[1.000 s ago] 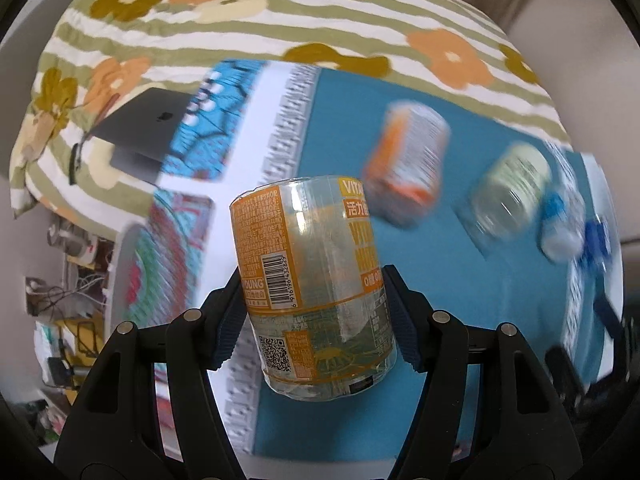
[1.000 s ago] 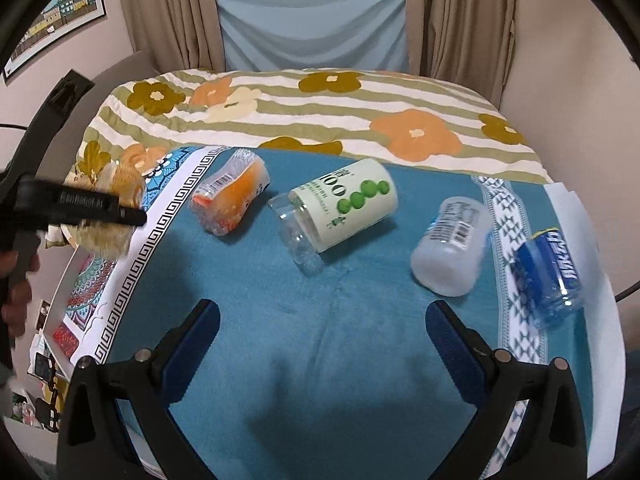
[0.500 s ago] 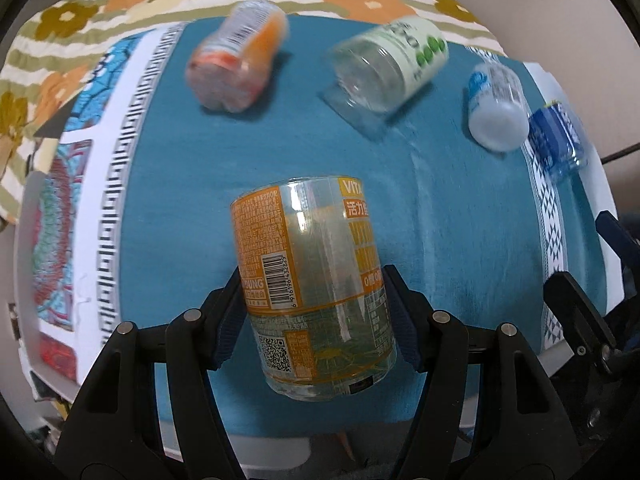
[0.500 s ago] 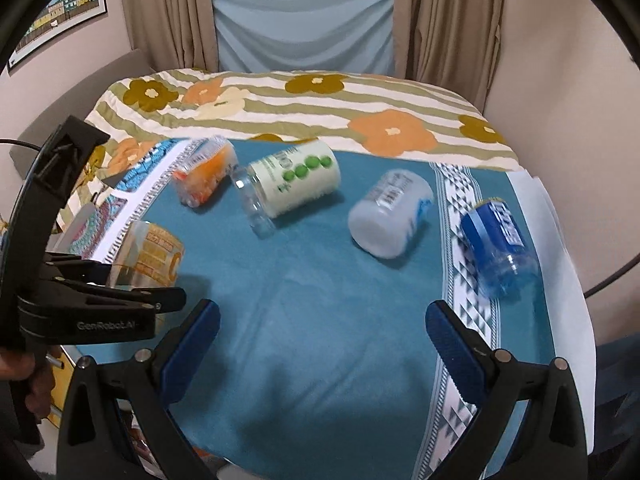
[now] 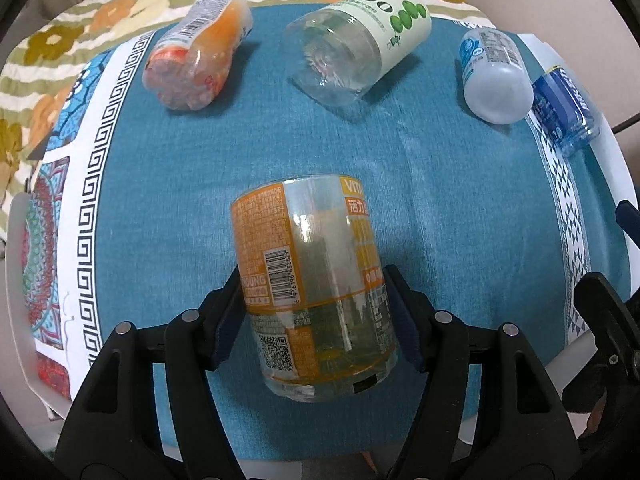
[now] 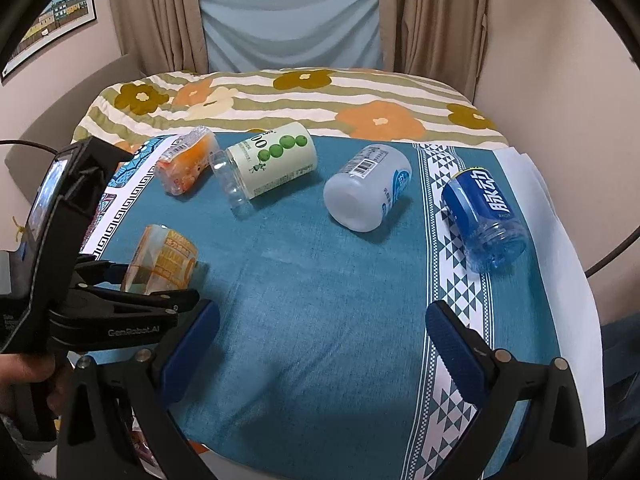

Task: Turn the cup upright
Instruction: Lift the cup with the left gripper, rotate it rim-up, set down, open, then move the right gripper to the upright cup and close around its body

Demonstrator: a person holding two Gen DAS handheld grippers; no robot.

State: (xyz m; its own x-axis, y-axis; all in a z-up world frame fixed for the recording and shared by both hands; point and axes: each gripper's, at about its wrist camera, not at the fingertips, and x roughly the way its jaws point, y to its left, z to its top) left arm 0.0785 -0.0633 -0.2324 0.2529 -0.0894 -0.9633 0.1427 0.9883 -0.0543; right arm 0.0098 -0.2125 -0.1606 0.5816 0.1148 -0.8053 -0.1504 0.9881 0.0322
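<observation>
My left gripper (image 5: 314,312) is shut on a clear cup with an orange label (image 5: 312,276), holding it upright low over the teal cloth (image 5: 460,208). The same cup (image 6: 162,262) shows at the left of the right wrist view, with the left gripper (image 6: 120,312) around it. My right gripper (image 6: 320,340) is open and empty above the near middle of the cloth. Several cups lie on their sides at the far edge: an orange one (image 5: 198,68), a green-dotted one (image 5: 356,52), a white one (image 5: 494,80) and a blue one (image 5: 564,108).
The teal cloth covers a table with patterned white borders (image 5: 96,184). A flowered striped bedspread (image 6: 288,96) lies behind it, with curtains (image 6: 168,16) and a window beyond. The table's near edge (image 6: 224,456) is close below the right gripper.
The left gripper swung with the orange-label cup from beside the table to over the cloth and lowered it. The right gripper drew back a little and stayed open.
</observation>
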